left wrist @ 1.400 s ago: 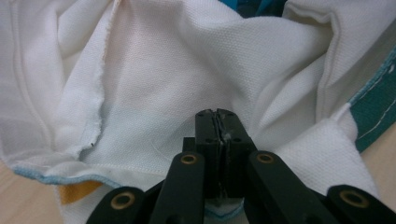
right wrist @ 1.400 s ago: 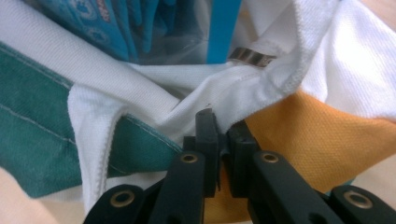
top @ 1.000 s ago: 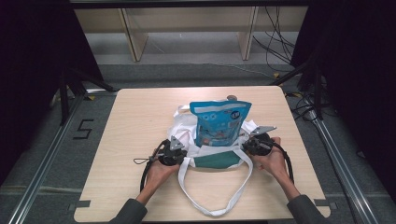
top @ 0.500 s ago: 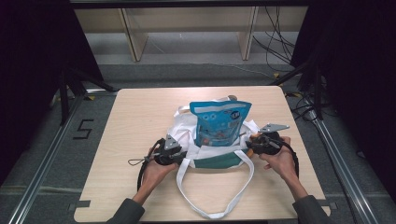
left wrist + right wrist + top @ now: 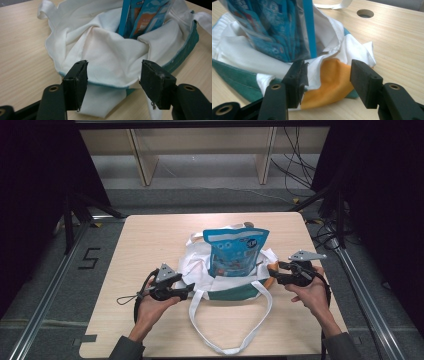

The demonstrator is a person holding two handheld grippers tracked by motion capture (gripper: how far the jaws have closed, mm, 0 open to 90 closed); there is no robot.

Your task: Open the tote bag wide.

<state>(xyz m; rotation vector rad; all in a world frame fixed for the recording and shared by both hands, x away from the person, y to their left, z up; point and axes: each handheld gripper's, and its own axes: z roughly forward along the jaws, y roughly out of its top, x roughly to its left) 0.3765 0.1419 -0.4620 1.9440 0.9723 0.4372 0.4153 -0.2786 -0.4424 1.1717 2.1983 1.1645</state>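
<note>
Both tools just let go: the left tool and right tool have been opening, nothing pinched now (cloth still sits loosely between them). The tote bag slumps mid-bench with the blue pouch upright inside, so packing looks done.

1. Bare table lies open left, right and beyond the cloth bag
2. The upright blue pouch blocks the bag's mouth; the looped strap crosses the near edge
</note>
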